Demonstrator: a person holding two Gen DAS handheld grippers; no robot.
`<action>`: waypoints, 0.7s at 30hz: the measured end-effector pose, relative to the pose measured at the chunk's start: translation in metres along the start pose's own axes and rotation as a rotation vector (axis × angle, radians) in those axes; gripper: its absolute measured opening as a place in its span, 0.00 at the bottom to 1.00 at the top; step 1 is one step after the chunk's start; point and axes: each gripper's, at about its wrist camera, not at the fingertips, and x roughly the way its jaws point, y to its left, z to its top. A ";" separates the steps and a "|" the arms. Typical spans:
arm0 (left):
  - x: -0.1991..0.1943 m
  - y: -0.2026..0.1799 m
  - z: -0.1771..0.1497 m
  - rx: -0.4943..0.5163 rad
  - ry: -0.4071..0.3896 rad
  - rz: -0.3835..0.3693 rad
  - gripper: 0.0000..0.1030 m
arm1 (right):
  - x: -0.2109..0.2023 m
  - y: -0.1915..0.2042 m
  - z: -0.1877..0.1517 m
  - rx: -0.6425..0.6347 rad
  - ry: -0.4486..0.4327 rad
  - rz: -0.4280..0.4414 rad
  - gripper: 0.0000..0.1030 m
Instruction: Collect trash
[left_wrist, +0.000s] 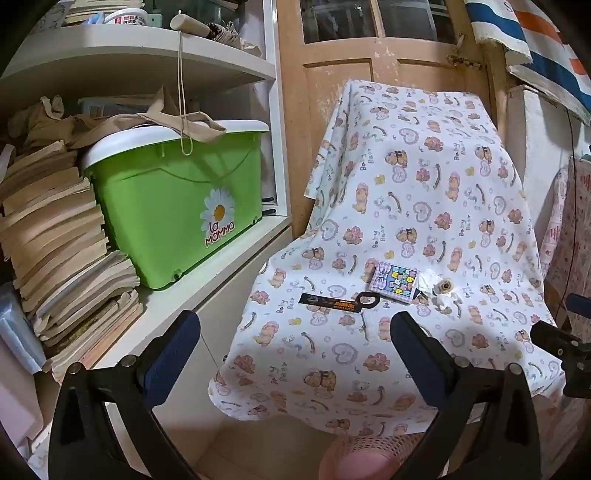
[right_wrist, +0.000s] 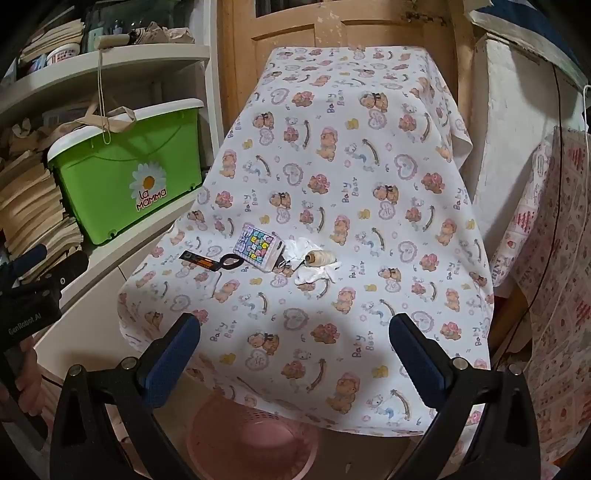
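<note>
Trash first: the crumpled white tissue sits mid-counter on the bear-print cloth, with a small spool of pale thread lying on top of it, its long axis running roughly left-right in my right view and one round end facing the left wrist cam. Touching the tissue's left edge is a small pastel checked packet, flat, long axis slanting from upper left to lower right. Just left of that a black-and-orange tag lies flat beside a black loop, the tag's long axis near-horizontal and pointing at the packet. I'd call this the approach step, nothing collected yet afaict. Both tools are spread as wide as they go and empty: right tool hangs over the counter's near part, well short of the pile; left tool sits off the counter's front-left corner. A pink mesh basket on the floor below the near edge is prob. the bin (judgement only, can't see inside). Next move imo: push the right tool forward and down over the tissue, and close across its short width w/o dragging the cloth. The spool may roll off. The green tub on the shelf at left is irrelevant.
</note>
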 end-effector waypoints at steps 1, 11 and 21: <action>0.000 0.000 0.000 0.000 0.000 -0.002 0.99 | 0.000 0.000 0.000 0.001 0.000 0.001 1.00; 0.001 -0.002 -0.002 0.005 0.000 -0.003 0.99 | -0.001 0.000 -0.001 0.006 -0.010 0.003 1.00; 0.004 -0.002 -0.002 0.010 0.032 -0.035 0.99 | 0.001 -0.002 -0.001 0.014 -0.011 -0.003 1.00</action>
